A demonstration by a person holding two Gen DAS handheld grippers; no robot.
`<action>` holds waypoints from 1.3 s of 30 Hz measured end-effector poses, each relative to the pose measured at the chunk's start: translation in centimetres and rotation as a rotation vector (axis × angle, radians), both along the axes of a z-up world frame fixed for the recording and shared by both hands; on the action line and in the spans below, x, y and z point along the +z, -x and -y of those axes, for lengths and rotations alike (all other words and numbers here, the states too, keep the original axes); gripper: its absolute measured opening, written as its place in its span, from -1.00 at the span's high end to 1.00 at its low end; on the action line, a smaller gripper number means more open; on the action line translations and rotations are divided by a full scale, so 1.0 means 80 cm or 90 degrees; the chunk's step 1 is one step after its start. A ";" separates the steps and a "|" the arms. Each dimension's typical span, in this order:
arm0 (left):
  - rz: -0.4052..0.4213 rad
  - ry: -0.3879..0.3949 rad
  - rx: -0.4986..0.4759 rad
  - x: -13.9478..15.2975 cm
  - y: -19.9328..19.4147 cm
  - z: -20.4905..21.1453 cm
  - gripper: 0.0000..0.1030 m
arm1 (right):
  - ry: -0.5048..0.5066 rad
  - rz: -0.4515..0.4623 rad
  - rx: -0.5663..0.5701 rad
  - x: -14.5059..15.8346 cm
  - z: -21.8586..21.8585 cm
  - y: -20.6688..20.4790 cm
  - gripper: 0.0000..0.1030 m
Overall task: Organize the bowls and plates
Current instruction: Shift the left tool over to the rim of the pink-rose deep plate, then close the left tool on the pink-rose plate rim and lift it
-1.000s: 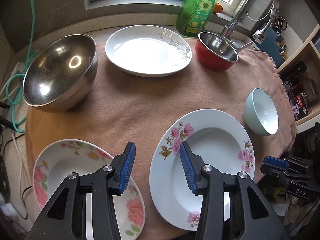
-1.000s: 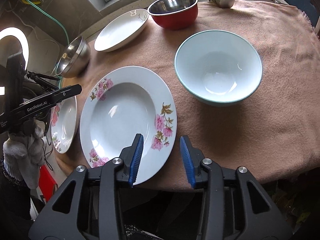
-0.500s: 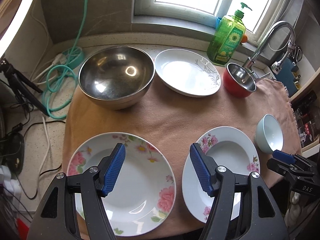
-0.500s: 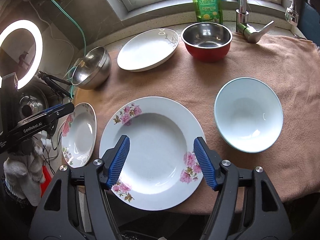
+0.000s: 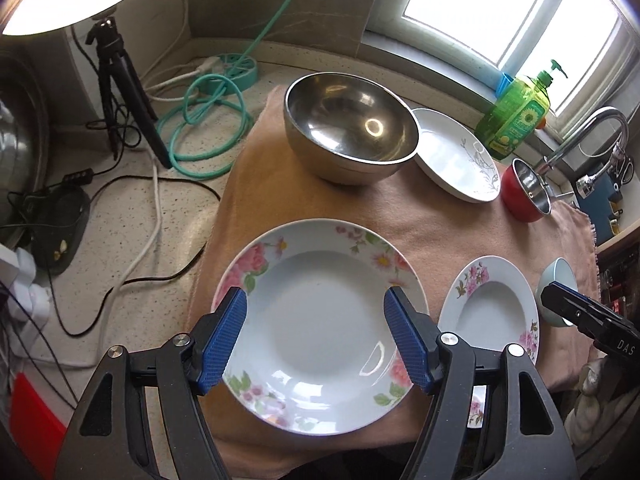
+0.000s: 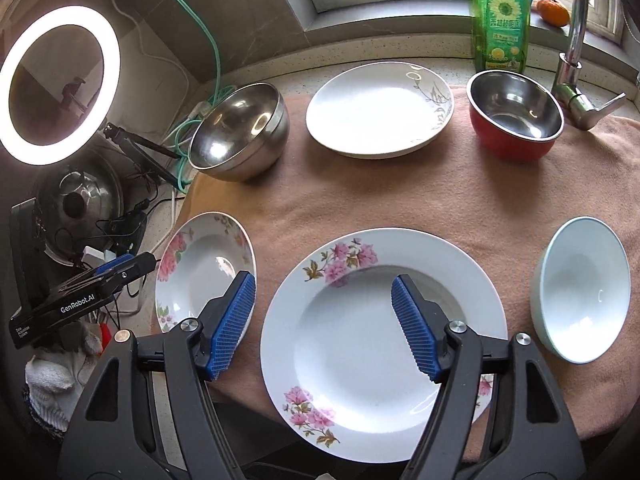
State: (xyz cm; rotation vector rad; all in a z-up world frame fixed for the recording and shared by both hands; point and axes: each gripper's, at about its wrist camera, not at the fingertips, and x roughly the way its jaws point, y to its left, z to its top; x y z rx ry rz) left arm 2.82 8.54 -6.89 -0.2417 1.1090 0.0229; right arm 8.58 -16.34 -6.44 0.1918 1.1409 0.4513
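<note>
My left gripper (image 5: 316, 336) hovers above a floral deep plate (image 5: 320, 264) at the cloth's near left; its jaws are opening with nothing held between them. My right gripper (image 6: 324, 326) hangs over a bigger pink-flowered plate (image 6: 384, 280), jaws opening too, nothing gripped. A pale blue bowl (image 6: 584, 288) lies at the right. At the back stand a large steel bowl (image 5: 350, 142), a white plate with a grey sprig (image 6: 380, 108) and a red steel-lined bowl (image 6: 516, 116). The left gripper's tip (image 6: 84, 300) shows in the right wrist view.
A tan cloth (image 6: 400, 196) covers the counter. Behind it are a green soap bottle (image 6: 500, 16), a tap (image 6: 576, 48) and a window. To the left lie a ring light (image 6: 60, 84), its tripod (image 5: 120, 92), green hose (image 5: 208, 120), cables and a pot lid (image 6: 76, 204).
Both grippers have opened wider and drawn back and up. The left view has swung left from the pink-flowered plate to the floral plate; the right view shows more of the cloth.
</note>
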 end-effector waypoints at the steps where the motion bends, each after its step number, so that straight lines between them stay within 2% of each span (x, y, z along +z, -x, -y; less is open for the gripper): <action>1: -0.002 -0.001 0.007 -0.003 0.003 -0.006 -0.38 | 0.001 -0.002 0.009 -0.002 -0.008 -0.002 -0.42; 6: -0.016 0.007 0.042 -0.015 0.016 -0.033 -0.38 | 0.008 -0.015 0.052 -0.015 -0.048 -0.010 -0.42; 19: -0.040 0.097 0.090 -0.053 0.032 -0.066 -0.38 | 0.030 -0.047 0.117 -0.042 -0.113 -0.034 -0.41; 24: -0.043 0.105 0.088 -0.059 0.032 -0.066 -0.37 | 0.034 -0.065 0.132 -0.054 -0.126 -0.042 -0.26; 33: -0.048 0.120 0.080 -0.069 0.028 -0.067 -0.15 | 0.037 -0.096 0.135 -0.072 -0.133 -0.054 -0.07; 35: -0.051 0.124 0.077 -0.071 0.026 -0.066 0.06 | 0.035 -0.098 0.133 -0.073 -0.132 -0.055 0.00; 39: -0.056 0.141 0.077 -0.075 0.025 -0.067 0.17 | 0.024 -0.110 0.130 -0.078 -0.130 -0.059 0.05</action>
